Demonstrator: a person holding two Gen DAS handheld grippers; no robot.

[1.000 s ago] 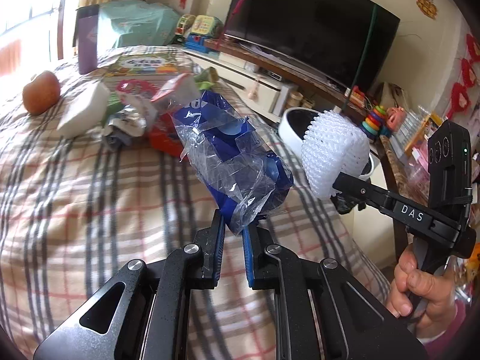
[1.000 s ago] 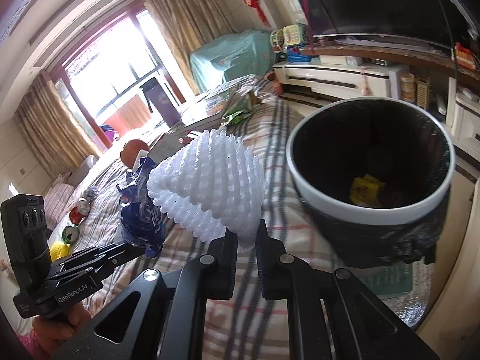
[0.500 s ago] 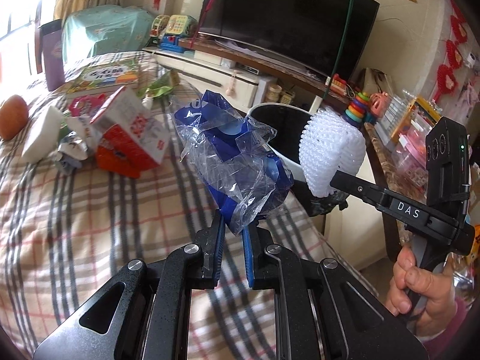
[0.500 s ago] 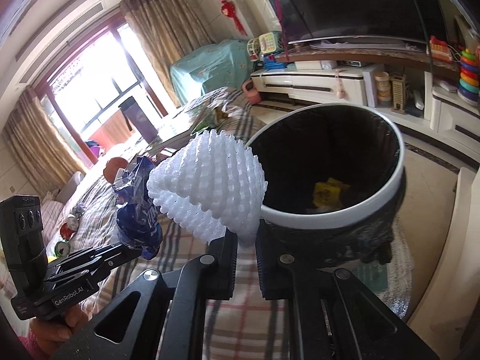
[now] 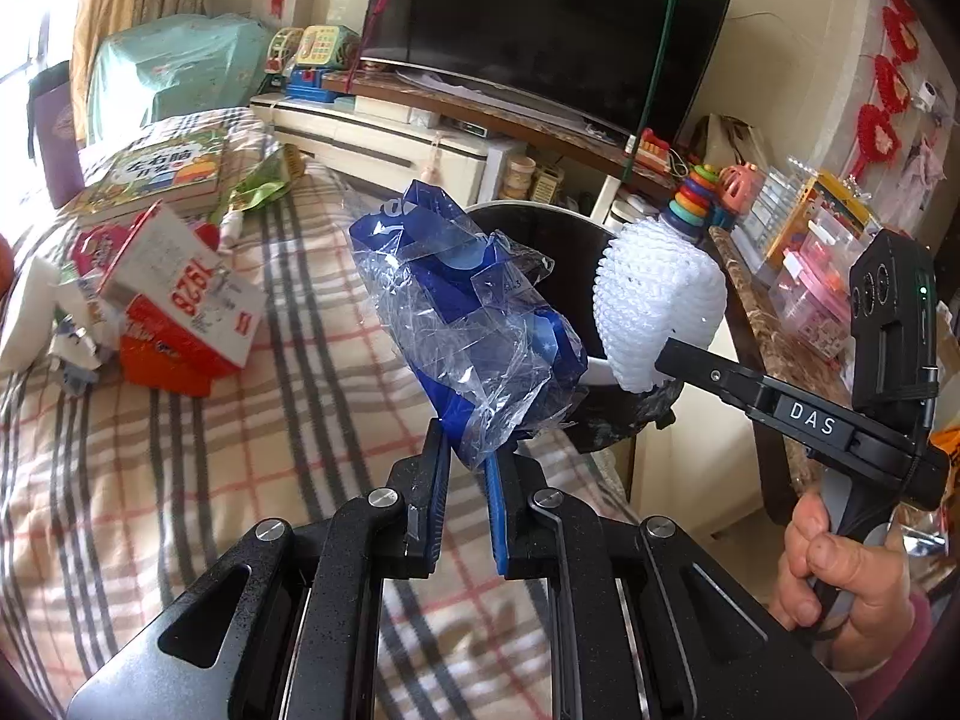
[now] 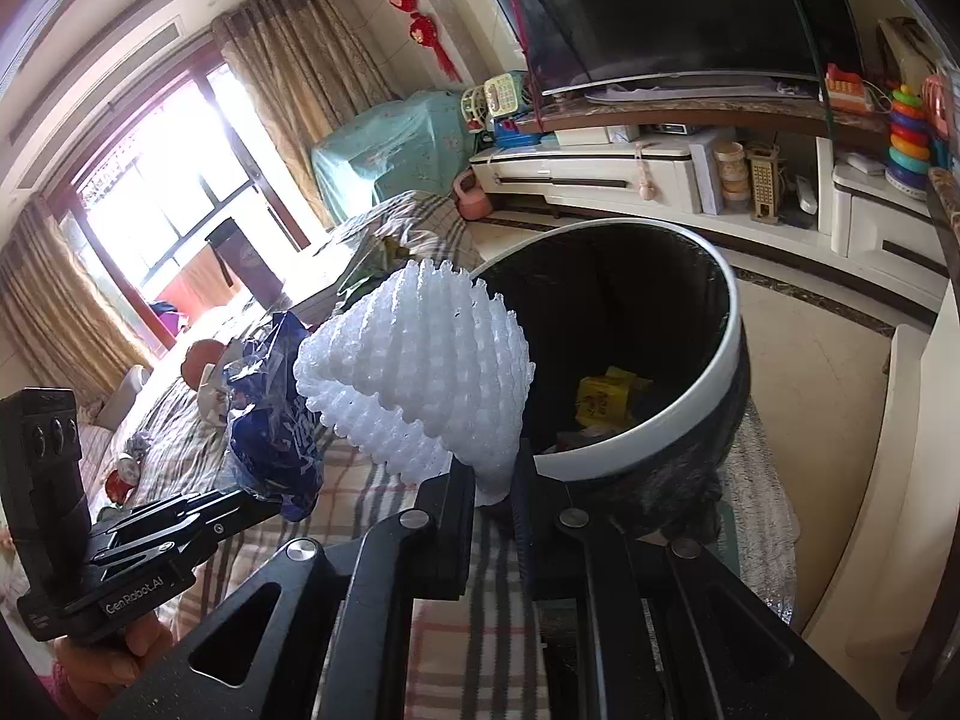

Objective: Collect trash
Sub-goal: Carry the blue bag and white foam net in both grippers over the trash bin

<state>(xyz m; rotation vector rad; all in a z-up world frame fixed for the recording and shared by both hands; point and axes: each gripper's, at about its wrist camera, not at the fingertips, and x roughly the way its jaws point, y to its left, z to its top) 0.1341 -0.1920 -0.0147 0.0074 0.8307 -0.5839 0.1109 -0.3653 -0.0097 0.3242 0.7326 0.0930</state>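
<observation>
Item one: left gripper (image 5: 468, 462), black with blue pads, its jaws nearly closed and pinching the lower end of a crumpled blue and clear plastic wrapper (image 5: 474, 324). The wrapper is standing up from the pads and hanging in the air above the plaid blanket (image 5: 180, 468), at the blanket's edge beside the bin.

Item two: right gripper (image 6: 495, 480), black, its jaws likewise nearly closed and clamping the bottom edge of a white foam fruit net (image 6: 420, 384). The net is bulging upward in a dome (its ribbed mesh is plainly showing) and is sitting just at the near rim of the bin in the right wrist view, partly covering that rim.

Item three: bin (image 6: 729, 360), round, white-rimmed, lined with a black bag, standing on the floor against the blanket's edge. Yellow packaging (image 6: 606, 399) is lying at its bottom.

Item four: a hand (image 5: 840, 576) is gripping the right gripper's handle, seen at the right edge of the left wrist view; the net and the wrapper are being held side by side, near each other but apart.

Item five: litter lying on the blanket behind the wrapper: a red and white carton (image 5: 180, 318) tipped on its side, a colourful book (image 5: 162, 171), and green wrapping (image 5: 258, 192).

Item six: a dark television (image 5: 540, 30) is standing on a low cabinet behind the bin.
</observation>
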